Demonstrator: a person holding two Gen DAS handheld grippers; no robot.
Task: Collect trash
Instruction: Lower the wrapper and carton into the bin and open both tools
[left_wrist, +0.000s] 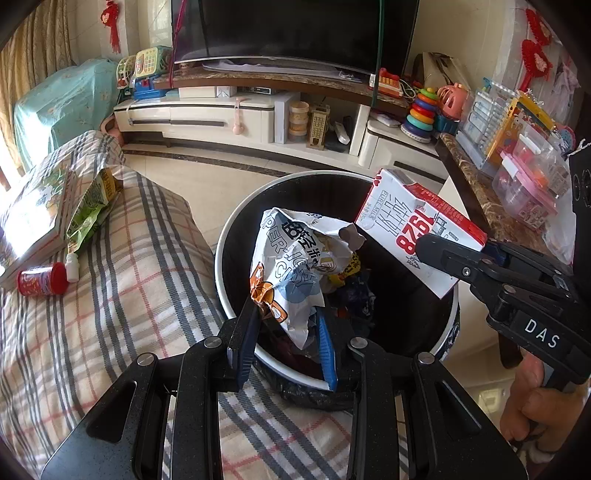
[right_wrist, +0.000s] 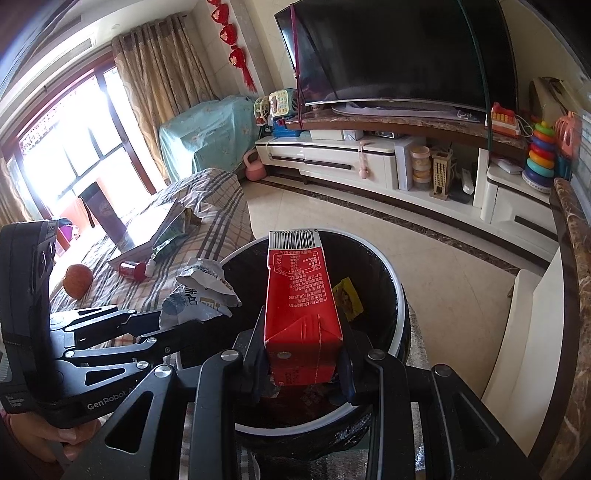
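Note:
A round black bin (left_wrist: 236, 236) with a white rim stands on the floor beside the sofa; some trash lies inside. My left gripper (left_wrist: 286, 332) is shut on a crumpled white snack bag (left_wrist: 291, 266) held over the bin's opening. My right gripper (right_wrist: 303, 354) is shut on a red and white milk carton (right_wrist: 297, 295), also above the bin (right_wrist: 388, 273). In the left wrist view the carton (left_wrist: 410, 221) hangs over the bin's right side. The snack bag (right_wrist: 201, 295) shows at left in the right wrist view.
On the plaid sofa cover (left_wrist: 140, 266) lie a green bag (left_wrist: 92, 210), a book (left_wrist: 37, 206), a red can (left_wrist: 42, 278) and a small white bottle (left_wrist: 72, 266). An orange fruit (right_wrist: 77, 280) sits there too. A marble-topped table (left_wrist: 480, 192) with plastic boxes stands right.

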